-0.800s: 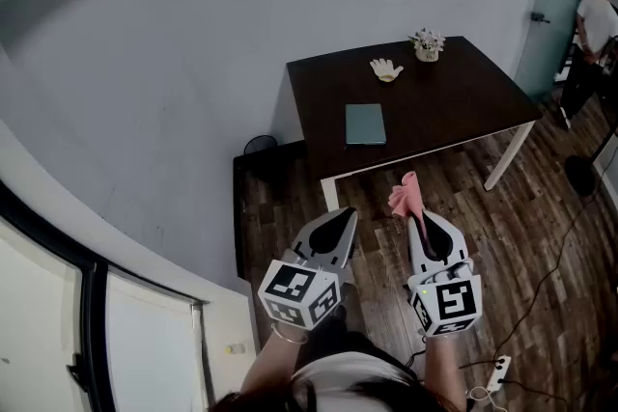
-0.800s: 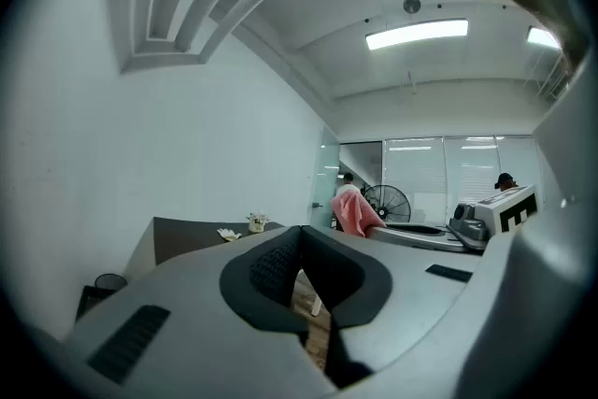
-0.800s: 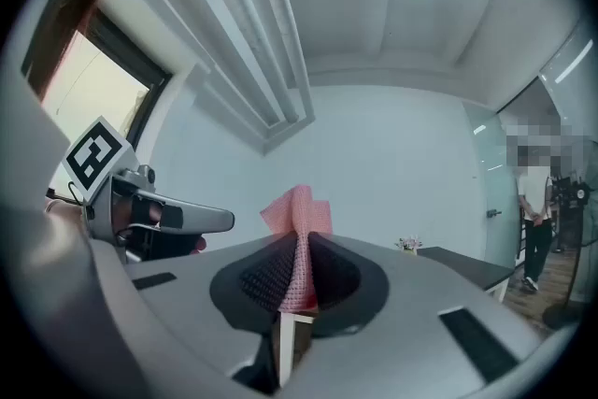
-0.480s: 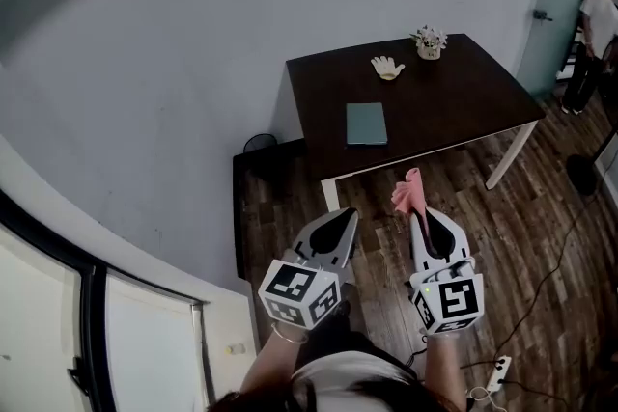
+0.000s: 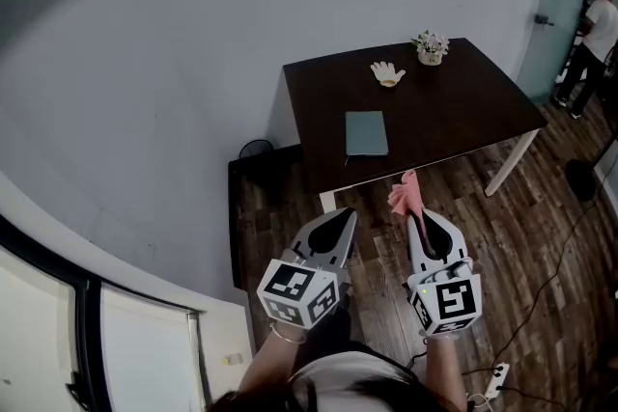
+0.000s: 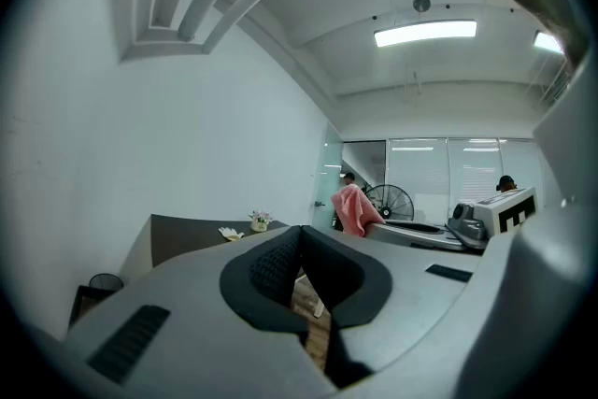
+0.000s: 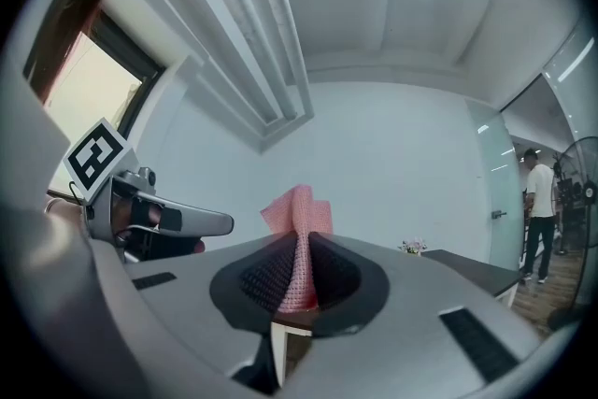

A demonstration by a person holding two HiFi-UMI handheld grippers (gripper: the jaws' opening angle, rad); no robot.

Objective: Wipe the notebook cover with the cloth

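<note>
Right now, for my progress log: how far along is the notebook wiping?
Done: the pink cloth is gripped in the right gripper. In hand: both grippers hang over the floor, short of the table; the left gripper is shut, empty. Left: reaching the notebook and wiping its cover.

The table (image 5: 463, 101) stands ahead of both claws, well apart from them. On it, the notebook (image 5: 366, 132) lies nearest. The glove (image 5: 387, 71) and flower pot (image 5: 430, 46) sit behind it. The cloth (image 5: 405, 196) sticks out ahead between the right claw's (image 5: 417, 221) jaws. The left claw (image 5: 341, 215) is beside it, with a bin (image 5: 256, 148) ahead to its left.
</note>
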